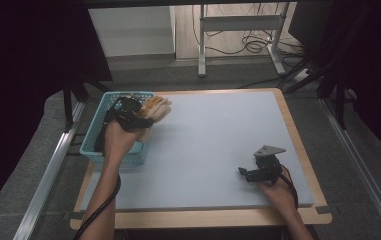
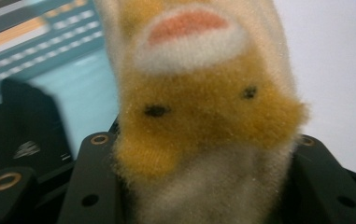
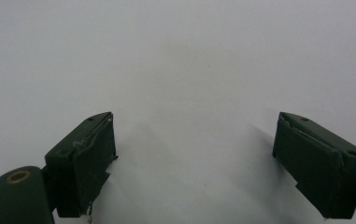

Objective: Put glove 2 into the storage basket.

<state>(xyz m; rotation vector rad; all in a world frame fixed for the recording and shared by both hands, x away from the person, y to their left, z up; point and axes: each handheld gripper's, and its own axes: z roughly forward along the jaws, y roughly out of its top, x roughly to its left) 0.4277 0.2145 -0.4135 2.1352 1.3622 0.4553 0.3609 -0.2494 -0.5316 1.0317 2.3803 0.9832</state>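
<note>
Fuzzy toy (image 2: 203, 121) was pinched in the left gripper (image 1: 137, 116) at upper left, above the basket (image 1: 92, 145) rim, likely being carried out to the mat (image 1: 213, 145), needing a release, while the right gripper (image 1: 246, 172) rested wide, empty.

The left forearm is reaching from the bottom edge toward eleven o'clock, its hand carrying the black two-jaw left gripper (image 1: 137, 111), whose jaws are clamping a fuzzy orange-and-cream plush toy (image 2: 203, 102). The right hand is resting low at four o'clock, its black two-jaw right gripper (image 1: 245, 171) pointing toward nine o'clock, jaws standing wide apart with nothing between them.
</note>
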